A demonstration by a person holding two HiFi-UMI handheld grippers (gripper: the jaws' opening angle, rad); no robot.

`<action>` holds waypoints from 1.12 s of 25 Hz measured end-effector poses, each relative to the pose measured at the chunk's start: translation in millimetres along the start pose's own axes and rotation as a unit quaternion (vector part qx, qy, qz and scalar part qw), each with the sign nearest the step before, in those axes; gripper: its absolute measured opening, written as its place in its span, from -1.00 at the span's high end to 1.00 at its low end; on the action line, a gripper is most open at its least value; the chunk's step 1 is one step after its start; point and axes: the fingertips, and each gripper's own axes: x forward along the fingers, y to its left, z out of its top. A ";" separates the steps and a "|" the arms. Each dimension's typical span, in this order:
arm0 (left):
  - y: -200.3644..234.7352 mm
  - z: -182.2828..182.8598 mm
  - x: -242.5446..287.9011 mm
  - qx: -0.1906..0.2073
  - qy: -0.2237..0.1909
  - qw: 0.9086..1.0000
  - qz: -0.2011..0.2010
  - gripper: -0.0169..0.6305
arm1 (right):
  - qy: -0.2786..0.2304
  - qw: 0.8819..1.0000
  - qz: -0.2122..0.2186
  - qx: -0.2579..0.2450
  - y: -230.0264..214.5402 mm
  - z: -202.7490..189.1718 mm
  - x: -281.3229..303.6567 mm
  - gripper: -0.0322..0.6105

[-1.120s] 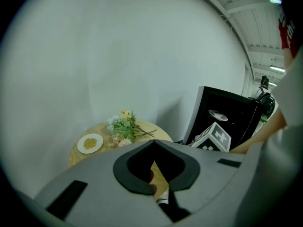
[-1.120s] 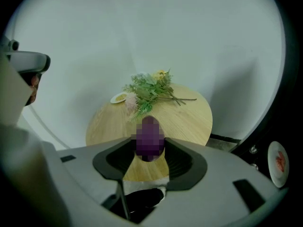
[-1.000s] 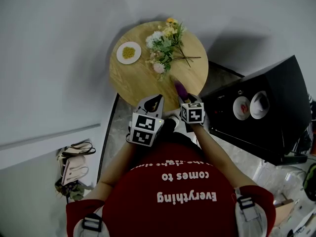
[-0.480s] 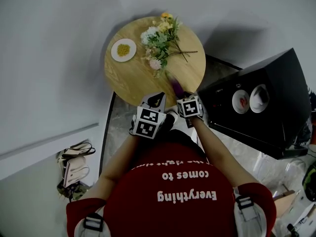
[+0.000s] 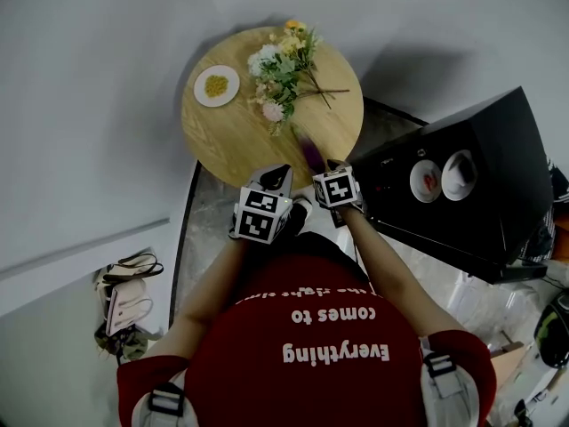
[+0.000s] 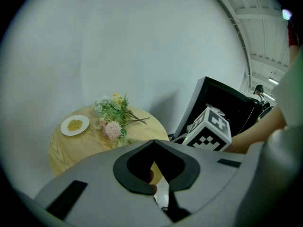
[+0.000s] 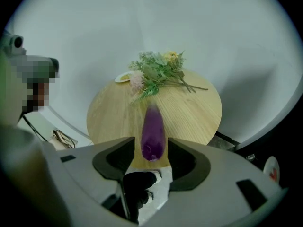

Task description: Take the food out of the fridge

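The right tongs are gripping an eggplant by its near end, jaws partly open around it and pressing its sides, so the purple body is sticking out ahead of them over the near edge of the round wooden bench. The left tongs are hanging just beside them on the left, jaws fully together and carrying nothing. Judging by this, the food is already out of the fridge and the set-down step is getting under way. The next move is likely calling for lowering the eggplant onto the bare wood directly ahead of the right tongs, stopping short of the flowers, then letting the jaws spread. The flowers are lying farther ahead of both tongs, across the far half of the bench. A small white plate of something yellow is sitting ahead and to the left of the left tongs. The black fridge is standing to the right of the right tongs, with two round dishes resting on its top. Pale walls are closing in the corner, and sandals are lying on the floor well behind and left of the left tongs.
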 end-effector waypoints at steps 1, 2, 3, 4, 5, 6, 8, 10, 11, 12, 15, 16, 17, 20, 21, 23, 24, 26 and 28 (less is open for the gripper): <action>-0.1 0.0 1.1 -0.001 0.001 1.000 0.000 0.93 | -0.008 1.000 0.002 0.002 2.7 3.9 -6.1 0.26; -0.2 0.1 2.0 -0.001 0.001 1.000 0.000 0.93 | -0.018 1.000 0.006 0.004 6.3 8.3 -12.7 0.26; -0.3 0.4 2.6 -0.001 0.001 1.000 -0.001 0.93 | -0.031 0.999 0.013 0.004 11.4 13.7 -19.8 0.26; -0.3 0.8 2.9 -0.001 0.000 1.000 -0.001 0.93 | -0.047 0.999 0.021 0.003 17.0 19.8 -27.4 0.26; -0.5 1.4 3.1 -0.001 -0.001 1.000 -0.002 0.93 | -0.066 0.998 0.026 0.003 21.8 26.2 -35.3 0.28; -0.9 1.9 3.2 -0.001 -0.001 1.000 -0.002 0.93 | -0.086 0.996 0.025 0.001 24.8 32.5 -43.5 0.44; -1.9 2.5 3.5 0.000 -0.001 1.000 -0.001 0.93 | -0.127 0.992 0.022 -0.011 29.5 42.5 -58.0 0.81; -2.9 2.5 3.3 0.001 -0.002 1.000 -0.001 0.93 | -0.155 0.987 0.037 -0.020 36.5 47.5 -66.9 0.86; -3.6 2.3 3.1 0.002 -0.002 1.000 -0.003 0.93 | -0.163 0.985 0.046 -0.018 40.6 48.8 -70.7 0.87; -5.0 2.3 2.7 0.004 -0.003 1.000 -0.006 0.93 | -0.168 0.984 0.056 -0.015 44.8 49.7 -74.6 0.87; -12.7 2.4 0.8 0.021 0.000 1.000 -0.018 0.93 | -0.177 0.982 0.070 -0.010 55.0 50.3 -86.8 0.87; -15.1 2.4 0.4 0.029 0.002 0.999 -0.018 0.93 | -0.179 0.981 0.071 -0.011 57.8 49.8 -90.6 0.87; -17.1 2.5 0.3 0.035 0.004 0.999 -0.016 0.93 | -0.182 0.981 0.072 -0.011 60.4 49.9 -94.7 0.87; -21.8 4.0 0.3 0.035 0.004 0.999 -0.014 0.93 | -0.198 0.978 0.073 -0.005 64.8 53.5 -106.5 0.87; -23.8 4.4 0.1 0.034 0.005 0.999 -0.016 0.93 | -0.202 0.977 0.072 -0.002 64.9 53.6 -110.1 0.87; -28.4 5.4 -0.5 0.038 0.007 0.999 -0.020 0.93 | -0.211 0.975 0.069 0.005 63.4 54.1 -118.4 0.87; -31.0 6.2 -0.7 0.042 0.007 0.999 -0.022 0.93 | -0.217 0.974 0.067 0.009 62.1 54.4 -123.1 0.87; -37.2 8.7 -0.3 0.050 0.006 0.998 -0.028 0.93 | -0.227 0.972 0.063 0.018 59.2 53.1 -132.3 0.87; -45.2 11.3 0.5 0.056 0.007 0.998 -0.036 0.93 | -0.233 0.970 0.061 0.026 55.5 49.2 -140.4 0.87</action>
